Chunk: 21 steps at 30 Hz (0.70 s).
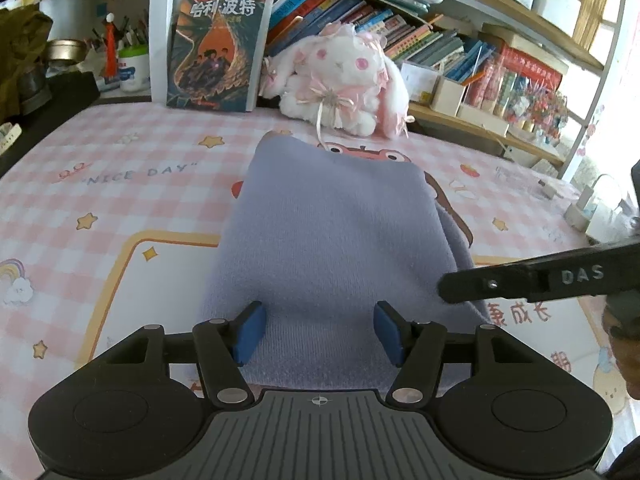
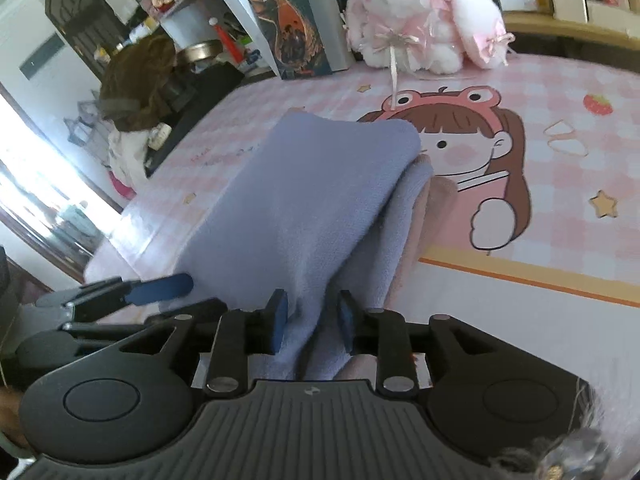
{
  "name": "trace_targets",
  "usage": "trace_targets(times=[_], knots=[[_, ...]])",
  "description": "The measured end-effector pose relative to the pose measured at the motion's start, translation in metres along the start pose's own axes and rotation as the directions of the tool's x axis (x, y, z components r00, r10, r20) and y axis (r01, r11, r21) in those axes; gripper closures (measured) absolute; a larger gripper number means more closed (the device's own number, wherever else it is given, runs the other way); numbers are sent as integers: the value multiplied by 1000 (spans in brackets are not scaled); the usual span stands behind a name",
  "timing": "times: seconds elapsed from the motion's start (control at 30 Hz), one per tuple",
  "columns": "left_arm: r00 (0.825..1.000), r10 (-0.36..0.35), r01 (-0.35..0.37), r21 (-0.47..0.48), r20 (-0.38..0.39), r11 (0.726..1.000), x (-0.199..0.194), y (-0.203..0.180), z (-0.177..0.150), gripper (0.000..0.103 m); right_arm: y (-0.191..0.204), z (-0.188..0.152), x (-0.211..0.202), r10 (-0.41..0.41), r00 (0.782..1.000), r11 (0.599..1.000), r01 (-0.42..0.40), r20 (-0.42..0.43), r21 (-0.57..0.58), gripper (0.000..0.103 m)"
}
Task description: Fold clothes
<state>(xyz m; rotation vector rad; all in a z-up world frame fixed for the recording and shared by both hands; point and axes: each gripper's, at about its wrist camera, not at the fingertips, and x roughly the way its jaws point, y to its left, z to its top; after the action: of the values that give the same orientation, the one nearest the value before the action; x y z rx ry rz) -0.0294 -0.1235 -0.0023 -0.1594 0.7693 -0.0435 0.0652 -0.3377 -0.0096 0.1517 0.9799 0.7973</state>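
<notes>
Both grippers sit at the near edge of the folded lilac cloth (image 1: 328, 216): the left gripper (image 1: 320, 330) is spread wide over it, gripping nothing. The right gripper (image 2: 312, 326) looks narrowed around a raised ridge, probably to lift it, though pad contact is unclear; the cloth lies on the pink checked mat (image 1: 120, 184).

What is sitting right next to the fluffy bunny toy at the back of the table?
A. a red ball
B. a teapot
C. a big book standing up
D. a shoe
C: a book stands upright just left of the bunny, behind the folded purple cloth.
</notes>
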Motion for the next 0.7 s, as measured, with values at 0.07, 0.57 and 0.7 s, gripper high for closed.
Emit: trace_targets(times=[0.07, 0.57, 0.7], knots=[[1000, 0, 0, 3, 9, 1000, -3, -1, 1, 43, 5, -2, -8, -36, 999, 999, 36, 12, -24, 72], [996, -94, 93, 315, -11, 945, -40, -11, -18, 38, 61, -54, -32, -340, 938, 937, 344, 69, -59, 21], [993, -119, 119, 341, -20, 933, -43, 3, -21, 34, 77, -64, -29, -382, 922, 924, 383, 64, -5, 18]])
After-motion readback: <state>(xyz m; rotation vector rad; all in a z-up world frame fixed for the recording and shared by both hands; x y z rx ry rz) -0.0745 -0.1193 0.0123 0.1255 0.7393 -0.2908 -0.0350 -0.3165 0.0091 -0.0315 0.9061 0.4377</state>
